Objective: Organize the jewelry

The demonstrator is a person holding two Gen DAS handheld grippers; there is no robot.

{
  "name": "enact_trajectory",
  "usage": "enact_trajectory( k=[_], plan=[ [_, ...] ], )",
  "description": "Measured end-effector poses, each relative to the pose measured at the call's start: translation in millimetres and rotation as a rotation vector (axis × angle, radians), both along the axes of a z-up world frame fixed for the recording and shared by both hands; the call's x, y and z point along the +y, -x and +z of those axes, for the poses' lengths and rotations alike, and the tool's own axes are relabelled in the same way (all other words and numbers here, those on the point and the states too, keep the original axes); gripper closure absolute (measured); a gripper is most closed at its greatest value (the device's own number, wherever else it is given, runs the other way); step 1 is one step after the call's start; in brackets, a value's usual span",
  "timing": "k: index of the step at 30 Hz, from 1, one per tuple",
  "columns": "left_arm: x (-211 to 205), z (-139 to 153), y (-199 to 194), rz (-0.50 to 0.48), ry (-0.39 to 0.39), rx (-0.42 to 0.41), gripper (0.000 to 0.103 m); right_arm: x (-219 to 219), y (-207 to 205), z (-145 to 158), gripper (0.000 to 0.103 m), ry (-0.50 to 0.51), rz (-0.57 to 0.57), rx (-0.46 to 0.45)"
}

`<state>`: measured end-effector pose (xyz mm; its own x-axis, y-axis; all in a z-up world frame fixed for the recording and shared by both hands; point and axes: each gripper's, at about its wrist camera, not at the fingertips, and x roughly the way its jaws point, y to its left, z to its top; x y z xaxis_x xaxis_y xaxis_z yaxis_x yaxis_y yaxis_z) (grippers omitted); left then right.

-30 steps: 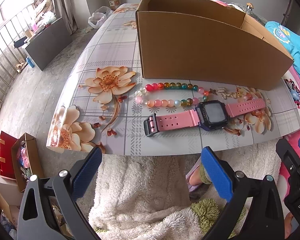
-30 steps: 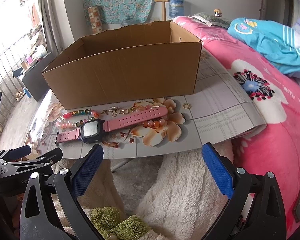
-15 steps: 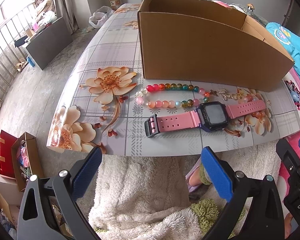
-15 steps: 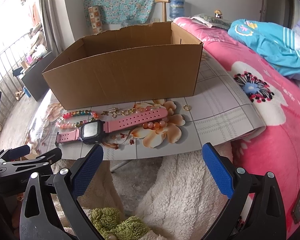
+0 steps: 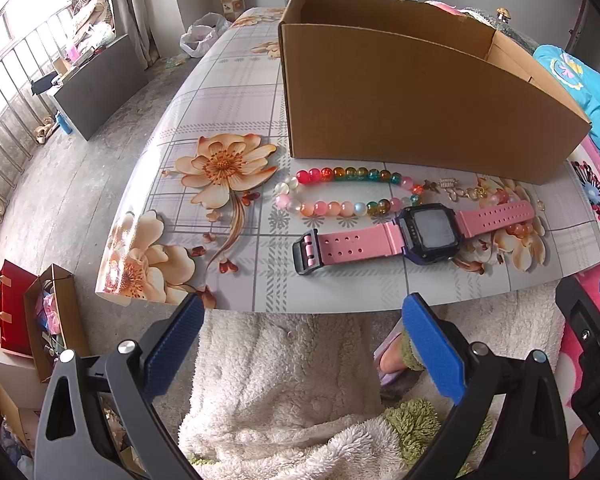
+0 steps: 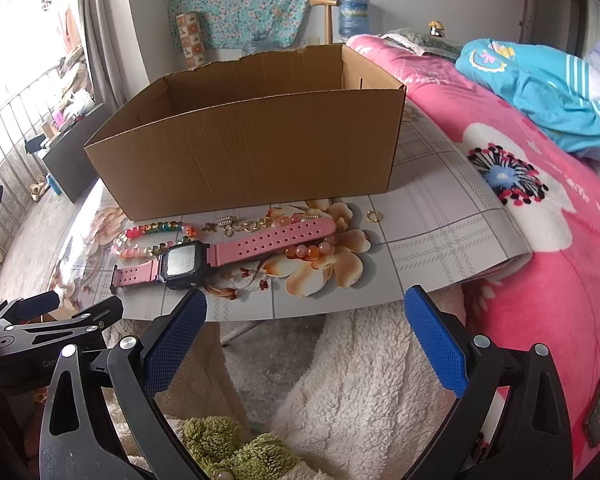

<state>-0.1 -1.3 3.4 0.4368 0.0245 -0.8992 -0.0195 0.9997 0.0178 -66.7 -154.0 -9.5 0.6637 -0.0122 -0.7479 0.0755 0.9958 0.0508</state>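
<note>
A pink-strapped watch (image 5: 416,234) lies flat near the table's front edge, also in the right wrist view (image 6: 220,254). Behind it lie a coloured bead bracelet (image 5: 340,192) (image 6: 152,236), a gold charm chain (image 5: 460,191) (image 6: 240,225), orange beads (image 6: 312,250) and a small gold ring (image 6: 373,216). An open cardboard box (image 5: 420,96) (image 6: 252,156) stands behind them. My left gripper (image 5: 300,316) is open and empty, short of the table edge. My right gripper (image 6: 304,312) is open and empty, also short of the edge.
The table (image 5: 228,92) has a floral cloth. A pink bed (image 6: 540,208) with a blue garment (image 6: 540,92) lies to the right. White fleece (image 5: 284,392) is below the grippers. Bags (image 5: 28,312) stand on the floor at left.
Both grippers have crept slightly closer to the table; the jewelry has not moved and both grippers stay open.
</note>
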Motion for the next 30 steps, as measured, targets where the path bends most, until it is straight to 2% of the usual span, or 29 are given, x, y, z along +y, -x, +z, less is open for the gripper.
enact_trajectory(
  k=[9, 15, 22, 25, 27, 30],
  plan=[
    [1.8, -2.2, -2.5, -0.003, -0.006, 0.009, 0.006, -2.7, -0.7, 1.6, 0.008, -0.001, -0.007, -0.010],
    [2.8, -1.0, -12.1, -0.041, -0.038, 0.002, 0.006, -9.0, -6.5, 7.5, 0.008, -0.029, -0.051, -0.038],
    [2.7, -6.9, -18.5, -0.107, -0.060, 0.011, 0.006, -10.3, -9.8, 14.8, 0.008, -0.011, -0.081, -0.073],
    [7.5, -6.7, -21.8, -0.117, -0.051, -0.006, 0.006, -10.2, -9.5, 18.8, 0.008, 0.008, -0.062, -0.111],
    [11.4, -4.3, -21.2, -0.126, -0.025, -0.023, 0.006, -6.1, -9.7, 21.2, 0.008, 0.060, -0.025, -0.147],
    [20.6, 0.0, -20.8, -0.150, 0.016, -0.071, 0.006, -1.2, -14.0, 22.7, 0.008, 0.108, 0.083, -0.166]
  ],
)
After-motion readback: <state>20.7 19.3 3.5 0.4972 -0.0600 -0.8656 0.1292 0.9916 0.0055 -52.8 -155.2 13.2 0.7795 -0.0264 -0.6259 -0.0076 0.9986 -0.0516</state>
